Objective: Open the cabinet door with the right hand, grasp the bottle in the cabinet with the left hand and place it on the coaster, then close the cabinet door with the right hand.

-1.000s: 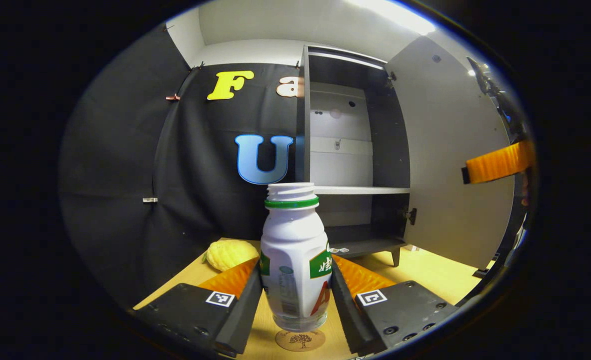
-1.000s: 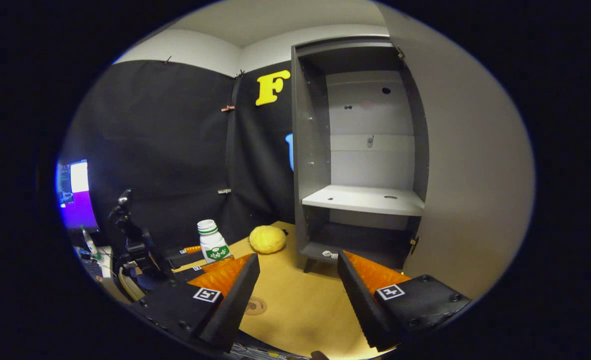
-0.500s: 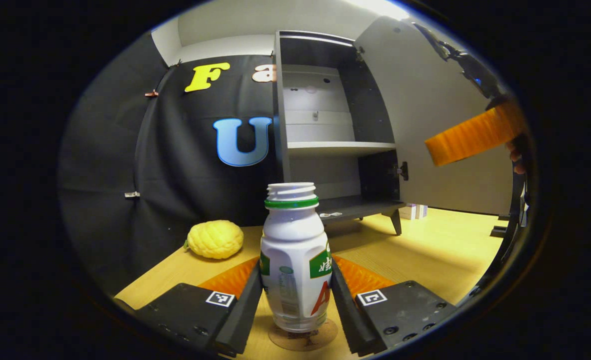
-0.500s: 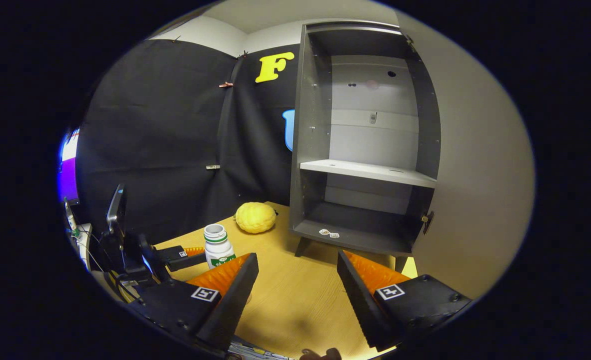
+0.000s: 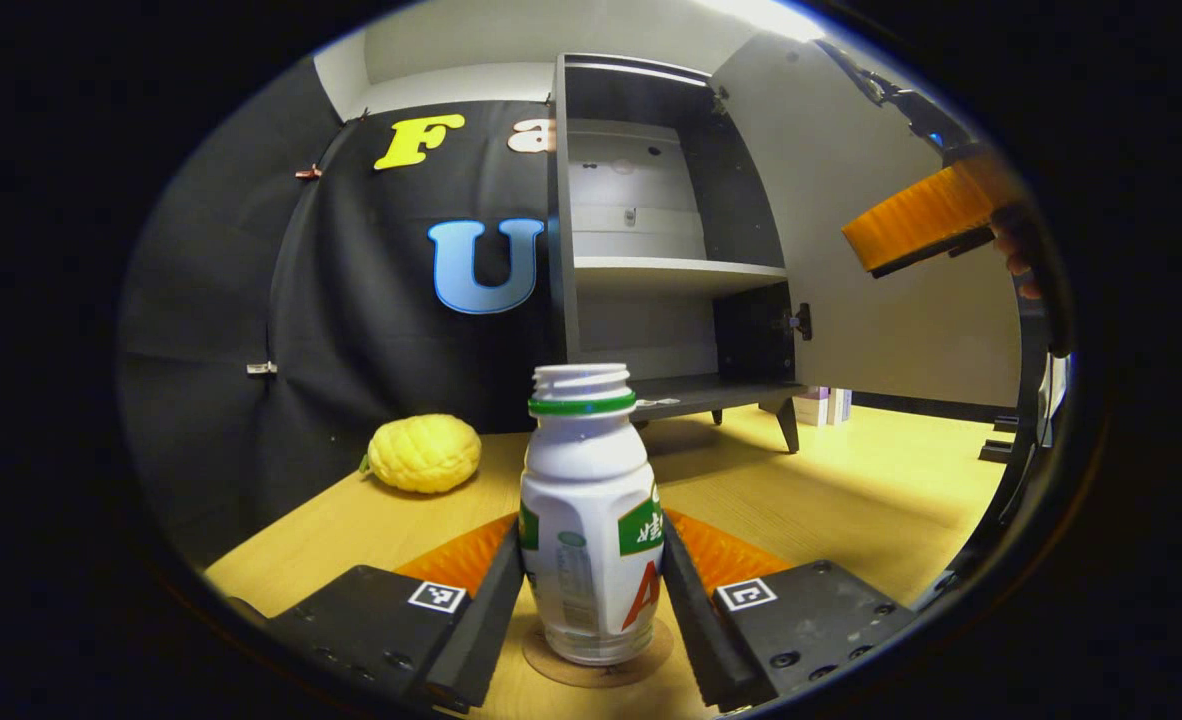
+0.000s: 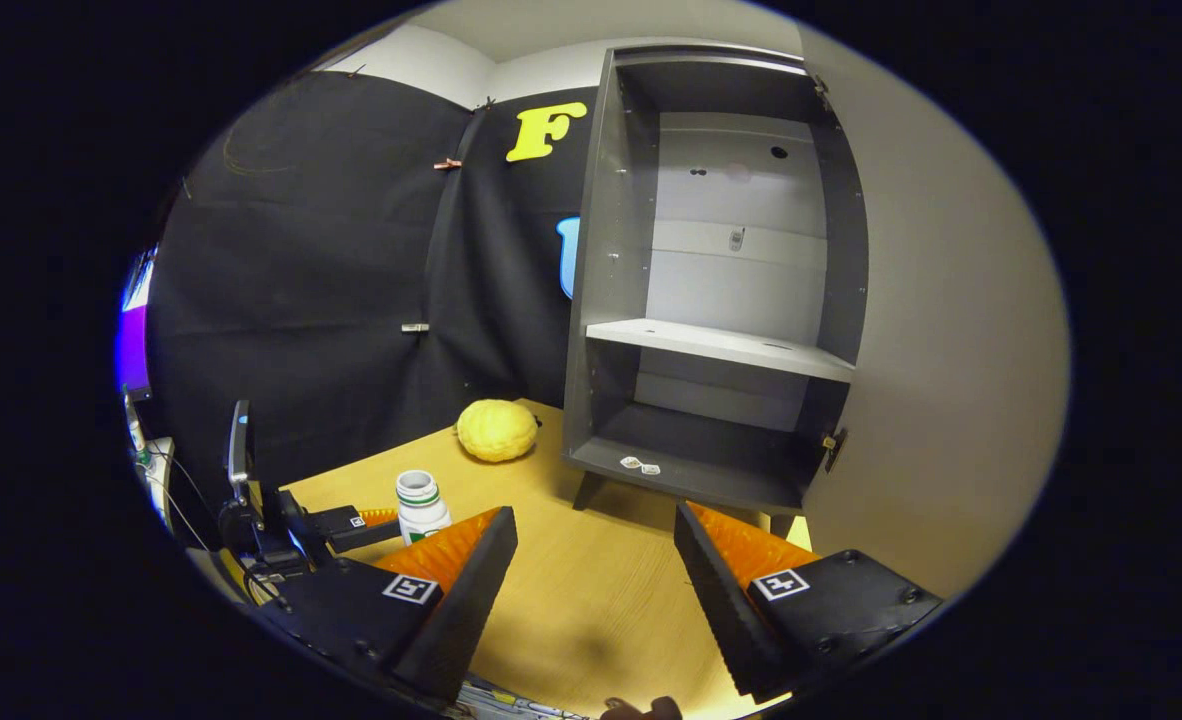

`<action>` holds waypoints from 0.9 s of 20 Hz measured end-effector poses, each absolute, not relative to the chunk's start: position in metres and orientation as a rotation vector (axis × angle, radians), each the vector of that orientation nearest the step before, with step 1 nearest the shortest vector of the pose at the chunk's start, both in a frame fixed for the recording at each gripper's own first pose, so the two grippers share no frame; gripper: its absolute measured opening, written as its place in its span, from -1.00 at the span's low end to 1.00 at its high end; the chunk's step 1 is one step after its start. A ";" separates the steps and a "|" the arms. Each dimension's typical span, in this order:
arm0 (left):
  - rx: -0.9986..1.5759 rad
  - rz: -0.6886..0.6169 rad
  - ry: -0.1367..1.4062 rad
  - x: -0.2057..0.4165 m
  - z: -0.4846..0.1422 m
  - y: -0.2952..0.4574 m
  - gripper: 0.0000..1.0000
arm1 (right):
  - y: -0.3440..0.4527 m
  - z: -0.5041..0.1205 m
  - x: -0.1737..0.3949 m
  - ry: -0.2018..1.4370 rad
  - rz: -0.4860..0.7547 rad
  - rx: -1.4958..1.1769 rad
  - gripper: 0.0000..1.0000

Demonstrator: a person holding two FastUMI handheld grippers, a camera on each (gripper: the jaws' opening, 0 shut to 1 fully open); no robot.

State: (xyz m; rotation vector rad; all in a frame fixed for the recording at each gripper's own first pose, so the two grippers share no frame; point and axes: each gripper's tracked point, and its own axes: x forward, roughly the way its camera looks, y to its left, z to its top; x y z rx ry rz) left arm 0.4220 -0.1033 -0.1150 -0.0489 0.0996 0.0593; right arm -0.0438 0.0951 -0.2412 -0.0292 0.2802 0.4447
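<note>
The left gripper is clenched on the white plastic bottle with a green neck ring, both fingers pressing its sides. The bottle stands upright on the round cork coaster on the wooden table. The right gripper is spread apart and holds nothing. The grey cabinet stands far, its door swung wide at right. A yellow knobbly fruit lies left of the cabinet.

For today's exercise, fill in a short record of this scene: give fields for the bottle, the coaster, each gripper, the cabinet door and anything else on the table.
bottle: upright, capless, standing on the coaster
coaster: round, on the table under the bottle
left gripper: both fingers against the bottle's sides
right gripper: open, holding nothing, facing the cabinet
cabinet door: swung open; shelves bare
other: yellow bumpy fruit on the table, left of the cabinet
</note>
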 end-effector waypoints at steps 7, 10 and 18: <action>-0.083 0.018 0.164 0.418 -0.119 -0.112 0.82 | 0.103 -0.243 -0.054 0.287 0.468 -0.059 0.96; -0.079 0.014 0.122 0.427 -0.105 -0.111 0.91 | 0.105 -0.238 -0.058 0.279 0.467 -0.095 0.96; -0.077 0.008 0.039 0.456 0.026 -0.092 0.90 | 0.073 -0.141 -0.066 0.186 0.377 -0.090 0.96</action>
